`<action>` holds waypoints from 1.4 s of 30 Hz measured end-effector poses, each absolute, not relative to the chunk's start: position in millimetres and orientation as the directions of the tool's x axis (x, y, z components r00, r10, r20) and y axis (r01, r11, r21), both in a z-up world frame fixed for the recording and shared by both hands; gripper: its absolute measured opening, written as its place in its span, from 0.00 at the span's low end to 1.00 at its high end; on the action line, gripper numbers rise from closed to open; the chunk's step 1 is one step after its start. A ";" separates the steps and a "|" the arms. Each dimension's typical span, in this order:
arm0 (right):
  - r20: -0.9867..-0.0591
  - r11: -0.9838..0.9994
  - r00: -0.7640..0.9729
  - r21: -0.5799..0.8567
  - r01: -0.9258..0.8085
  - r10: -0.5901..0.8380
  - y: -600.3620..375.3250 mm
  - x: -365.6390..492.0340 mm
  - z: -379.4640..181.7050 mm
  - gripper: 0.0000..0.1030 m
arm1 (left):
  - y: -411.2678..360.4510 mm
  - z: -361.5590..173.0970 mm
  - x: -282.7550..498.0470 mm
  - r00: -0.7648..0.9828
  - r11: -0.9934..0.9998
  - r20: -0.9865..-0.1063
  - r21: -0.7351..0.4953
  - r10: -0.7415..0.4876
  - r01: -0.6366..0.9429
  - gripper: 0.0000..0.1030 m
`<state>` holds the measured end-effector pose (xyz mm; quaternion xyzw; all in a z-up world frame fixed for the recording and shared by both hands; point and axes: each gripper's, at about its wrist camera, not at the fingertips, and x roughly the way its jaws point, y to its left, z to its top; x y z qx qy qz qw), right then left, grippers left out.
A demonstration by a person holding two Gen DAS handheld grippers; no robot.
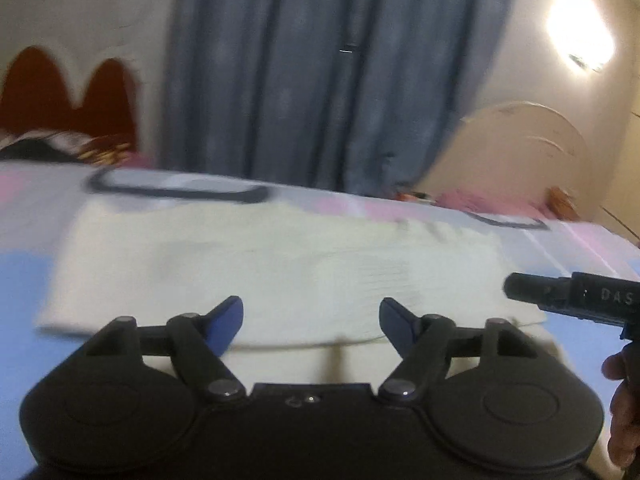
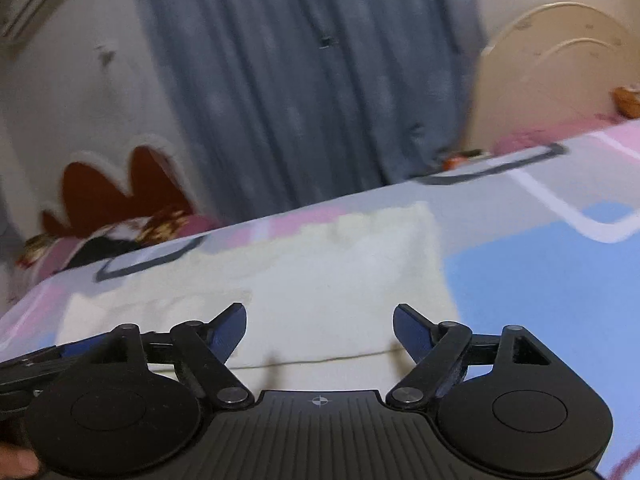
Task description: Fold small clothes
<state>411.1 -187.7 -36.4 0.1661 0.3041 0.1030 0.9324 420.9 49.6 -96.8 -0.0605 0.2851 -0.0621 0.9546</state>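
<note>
With both the left gripper [image 1: 311,320] and right gripper [image 2: 320,326] open and empty, each should pinch the cream cloth [image 1: 280,264] at its near edge evenly.

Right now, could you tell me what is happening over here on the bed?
A person is folding a small cream garment laid flat on a bed sheet patterned in pink, blue and grey. They hold a two-finger gripper in each hand. The left gripper and the right gripper both stand open above the near edge of the cloth, and neither holds anything. The garment already shows a folded layer along that near edge. A blue curtain hangs behind the bed.
</note>
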 end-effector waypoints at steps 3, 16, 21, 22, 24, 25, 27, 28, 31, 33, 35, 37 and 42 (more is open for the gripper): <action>-0.554 0.904 0.755 0.411 -0.119 0.351 -172.1 423.1 -43.8 0.58 | 75.7 -101.3 409.7 0.837 0.995 -0.545 -0.099 -0.050 -0.005 0.70; -0.589 0.917 0.704 0.287 -0.276 0.396 -109.2 463.6 -46.9 0.03 | 109.0 -118.2 428.7 0.803 0.994 -0.595 -0.074 0.022 -0.082 0.68; -0.453 0.955 0.857 0.268 -0.130 0.244 -160.4 444.3 -10.1 0.03 | 114.7 -123.5 433.2 0.803 0.991 -0.596 -0.096 0.015 -0.089 0.64; -0.480 0.954 0.843 0.278 -0.117 0.243 -169.1 447.2 -13.4 0.03 | 115.0 -122.9 433.6 0.805 0.991 -0.593 -0.096 0.016 -0.091 0.60; -0.516 0.959 0.824 0.261 -0.108 0.233 -178.0 448.1 -23.5 0.03 | 114.5 -123.1 433.4 0.808 0.991 -0.589 -0.097 0.017 -0.091 0.51; -0.525 0.963 0.820 0.248 -0.110 0.228 -178.9 447.5 -27.1 0.03 | 114.6 -123.1 433.5 0.810 0.991 -0.586 -0.097 0.018 -0.092 0.48; -0.532 0.963 0.815 0.245 -0.111 0.229 -181.5 443.9 -31.9 0.03 | 114.5 -122.7 434.8 0.814 0.991 -0.581 -0.100 0.013 -0.087 0.46; -0.529 0.962 0.817 0.248 -0.111 0.231 -183.1 441.6 -32.6 0.03 | 114.2 -122.6 435.5 0.814 0.991 -0.580 -0.100 0.013 -0.086 0.45; -0.515 0.962 0.827 0.251 -0.106 0.225 -185.8 436.6 -29.0 0.03 | 114.8 -122.5 439.4 0.810 0.992 -0.586 -0.091 0.019 -0.089 0.45; -0.510 0.965 0.835 0.247 -0.089 0.208 -185.7 436.0 -26.4 0.03 | 117.2 -122.6 440.6 0.810 0.990 -0.586 -0.106 0.016 -0.096 0.44; -0.502 0.966 0.845 0.252 -0.063 0.186 -195.3 431.4 -22.9 0.03 | 117.4 -124.4 440.2 0.809 0.989 -0.588 -0.114 0.012 -0.097 0.43; -0.504 0.967 0.847 0.251 -0.046 0.171 -203.2 432.3 -22.4 0.03 | 118.3 -126.1 439.9 0.808 0.987 -0.589 -0.125 0.008 -0.101 0.43; -0.504 0.969 0.851 0.246 -0.020 0.145 -217.1 430.7 -21.7 0.03 | 118.7 -126.3 438.3 0.809 0.987 -0.588 -0.134 -0.006 -0.090 0.37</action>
